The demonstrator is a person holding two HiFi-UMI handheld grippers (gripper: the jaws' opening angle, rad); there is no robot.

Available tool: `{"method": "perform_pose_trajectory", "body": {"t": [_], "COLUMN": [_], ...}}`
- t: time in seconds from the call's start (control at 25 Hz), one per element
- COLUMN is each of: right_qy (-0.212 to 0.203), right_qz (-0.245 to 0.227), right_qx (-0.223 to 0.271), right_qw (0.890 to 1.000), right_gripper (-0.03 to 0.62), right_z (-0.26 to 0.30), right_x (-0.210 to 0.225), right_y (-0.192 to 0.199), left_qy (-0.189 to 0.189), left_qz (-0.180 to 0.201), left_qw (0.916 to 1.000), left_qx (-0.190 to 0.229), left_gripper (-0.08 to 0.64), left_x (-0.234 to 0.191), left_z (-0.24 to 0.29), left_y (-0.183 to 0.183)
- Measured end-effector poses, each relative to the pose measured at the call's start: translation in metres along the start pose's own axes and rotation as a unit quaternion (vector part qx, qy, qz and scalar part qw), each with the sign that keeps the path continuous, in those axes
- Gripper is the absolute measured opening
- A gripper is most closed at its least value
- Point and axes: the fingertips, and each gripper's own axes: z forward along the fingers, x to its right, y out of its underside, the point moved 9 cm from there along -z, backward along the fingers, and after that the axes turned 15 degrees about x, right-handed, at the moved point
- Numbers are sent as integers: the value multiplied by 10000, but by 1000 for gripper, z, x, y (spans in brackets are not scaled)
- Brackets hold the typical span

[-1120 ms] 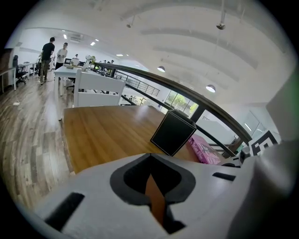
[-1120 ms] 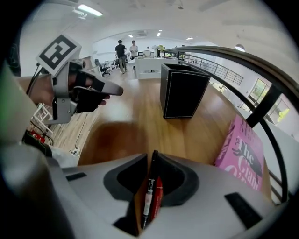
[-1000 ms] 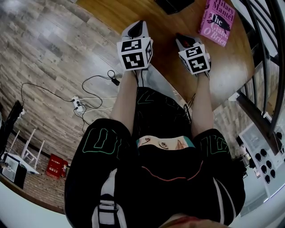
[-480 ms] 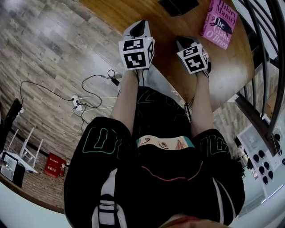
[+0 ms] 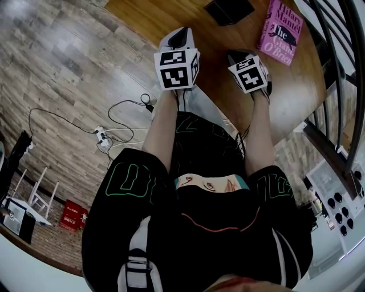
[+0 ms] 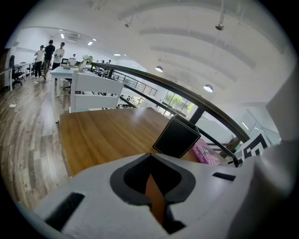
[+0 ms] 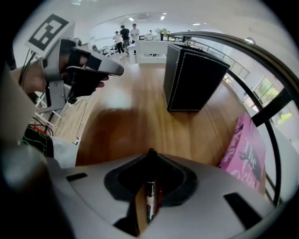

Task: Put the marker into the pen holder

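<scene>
- Marker, black-barrelled with a white label band [image 7: 149, 200]: clamped between the jaws of the right gripper [image 7: 150, 161], lying along the slot with its dark tip reaching the jaw tips.
- Right gripper in the head view [image 5: 239, 55]: held over the round brown wooden table [image 5: 214, 65], with its marker cube facing up.
- Black box-shaped pen holder [image 7: 191, 79]: standing upright on the table ahead of the right gripper and well apart from it; the marker is outside it.
- In the head view the pen holder [image 5: 229, 10] sits at the top edge, beyond both grippers.
- Pink paperback book [image 7: 245, 149]: lying flat on the table to the right of the pen holder, near it but not touching; it also shows in the head view [image 5: 279, 25].
- Left gripper [image 6: 150, 156]: jaws drawn together at the tips with nothing between them; only a thin sliver of table wood shows through the slot behind.
- The left gripper hangs over the table's near edge, to the left of the right one [image 5: 178, 34], and is pointed towards the pen holder [image 6: 176, 137].
- From the right gripper view the left gripper [image 7: 117, 71] shows at upper left, held in a black-gloved hand [image 7: 86, 79].
- Grey wood-plank floor [image 5: 68, 68] lies below the table, with loose black cables [image 5: 122, 122] on it.
</scene>
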Motion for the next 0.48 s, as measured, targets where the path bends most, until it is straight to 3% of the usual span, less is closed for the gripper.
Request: {"method": "perform_pose_trajectory", "body": {"t": [0.24, 0.48], "right_qy": [223, 433], "right_qz": [1004, 1391], "right_qx": [869, 1395], "right_qw": [9909, 9795], "right_gripper": [64, 64], "right_z": [-13, -27], "right_x": [12, 17], "right_y": [-11, -20], "left_qy": [140, 317], "left_qz": [112, 215], "left_qw": [9998, 9992], "left_qx": [56, 106], "left_gripper": [8, 8], "left_x": [2, 4], "left_z": [4, 7], "left_y": [-12, -22]}}
